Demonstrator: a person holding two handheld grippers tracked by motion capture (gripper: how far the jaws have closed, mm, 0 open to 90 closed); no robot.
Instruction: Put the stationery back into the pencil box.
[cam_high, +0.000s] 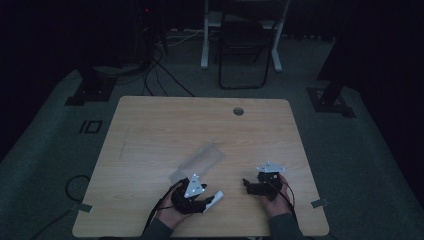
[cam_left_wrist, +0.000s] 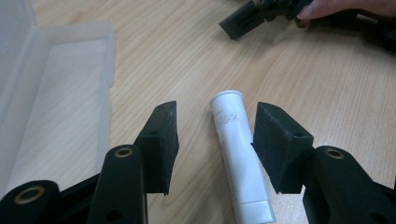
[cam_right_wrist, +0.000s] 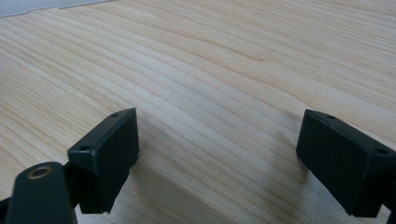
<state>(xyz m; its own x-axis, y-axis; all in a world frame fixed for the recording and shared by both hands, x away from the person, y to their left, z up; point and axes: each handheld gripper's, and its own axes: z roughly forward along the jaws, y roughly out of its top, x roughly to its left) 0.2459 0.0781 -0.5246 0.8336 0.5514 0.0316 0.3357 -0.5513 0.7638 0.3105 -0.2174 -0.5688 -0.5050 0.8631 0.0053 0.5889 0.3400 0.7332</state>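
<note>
**White tube between the parted left jaws**

The white plastic squeeze tube (cam_left_wrist: 237, 158) lies flat on the light wooden table (cam_left_wrist: 299, 74), lengthwise between the two black pads of the left gripper (cam_left_wrist: 215, 144). Its round cap end points away from the gripper and its crimped flat end lies back toward the gripper's body. The tube sits closer to the right-hand pad, touching it or just shy of it; a clear strip of bare wood separates it from the left-hand pad. The jaws stand wide apart and do not clamp the tube.

Beyond the left-hand pad, just beside it, lies a translucent frosted plastic case (cam_left_wrist: 60, 93), open and shallow, with a raised wall along its far side. In the high view the tube (cam_high: 214, 200) pokes out to the right of the left gripper (cam_high: 202, 200), and the case (cam_high: 197, 161) stretches away from it toward the table's middle.

The right gripper (cam_right_wrist: 217, 158) rests low over bare wood, its two black pads spread wide with nothing between them. In the high view it (cam_high: 250, 185) sits well apart from the tube, held in the person's right hand (cam_high: 276, 196).
</note>
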